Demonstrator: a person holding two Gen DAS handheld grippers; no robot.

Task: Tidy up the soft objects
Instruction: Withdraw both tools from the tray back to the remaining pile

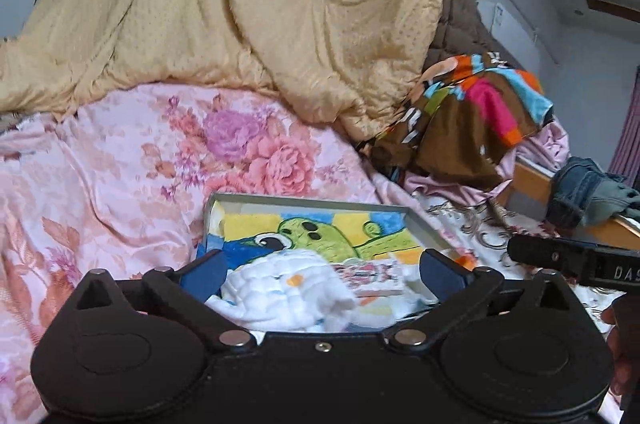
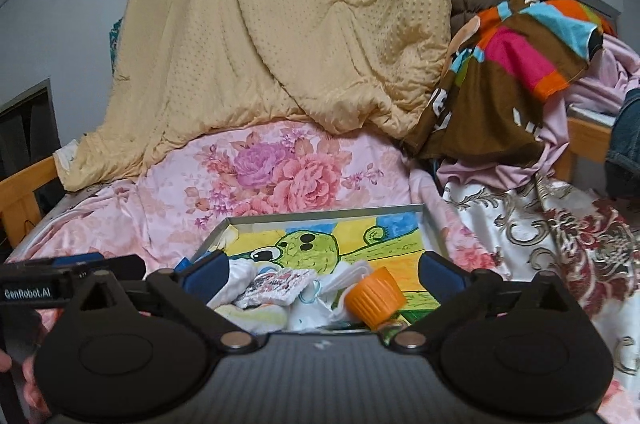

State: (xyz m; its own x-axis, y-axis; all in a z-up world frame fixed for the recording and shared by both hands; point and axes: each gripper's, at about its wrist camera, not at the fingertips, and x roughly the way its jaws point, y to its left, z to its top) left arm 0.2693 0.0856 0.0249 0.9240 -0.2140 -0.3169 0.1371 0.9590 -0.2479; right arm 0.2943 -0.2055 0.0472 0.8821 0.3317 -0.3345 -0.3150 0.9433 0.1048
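Left gripper [image 1: 322, 274] and right gripper [image 2: 322, 274] are both standing wide open, gripping nothing. Soft cloths [image 1: 280, 288] are lying in the tray [image 2: 320, 214] just ahead of both, on its green cartoon drawing; an orange cap [image 2: 372, 298] is sitting among them. Tray is resting on the floral sheet [image 1: 120, 163]. Yellow quilt [image 2: 300, 23] and striped blanket [image 2: 520, 55] are piling up behind. Readable: "GenRobot.AI" on the left gripper; "DAS" on the right one.

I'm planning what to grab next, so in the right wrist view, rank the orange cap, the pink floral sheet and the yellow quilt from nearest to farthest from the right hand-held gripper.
1. Orange cap, in the tray, just ahead of the right hand-held gripper.
2. Pink floral sheet, beyond the tray.
3. Yellow quilt, heaped at the back.
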